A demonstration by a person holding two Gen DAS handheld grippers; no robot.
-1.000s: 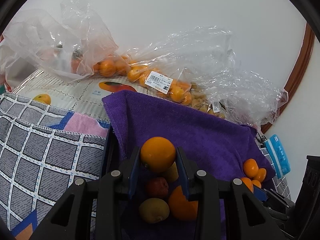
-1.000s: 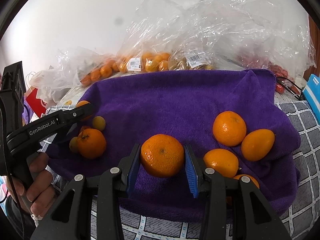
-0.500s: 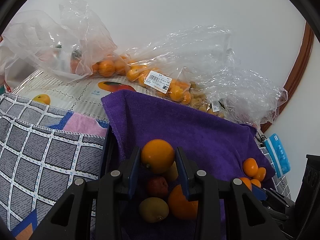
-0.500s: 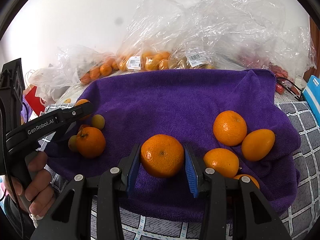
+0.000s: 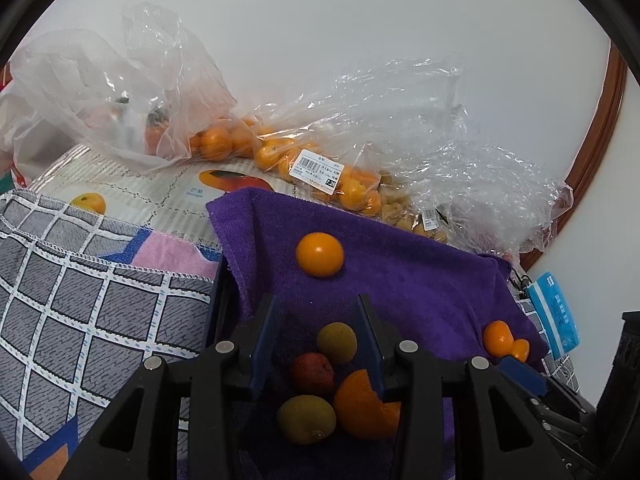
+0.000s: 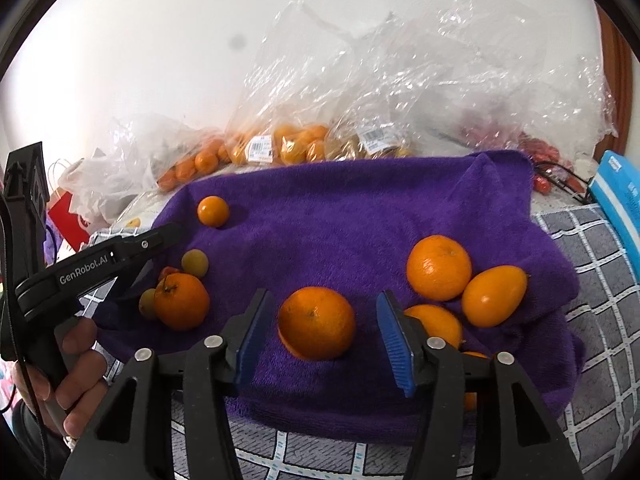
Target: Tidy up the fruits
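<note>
Fruit lies loose on the towel [image 6: 360, 216]. Your right claw [image 6: 322, 332] is spread around a mandarin [image 6: 317, 322], the left claw [image 5: 316, 344] spread and empty; withdraw straight, without nudging.

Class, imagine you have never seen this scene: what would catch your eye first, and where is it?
The purple towel fills the middle, dotted with oranges. One orange lies between the open jaws of the right gripper, untouched. Behind the towel, against the white wall, crinkled clear plastic bags hold more fruit.
</note>
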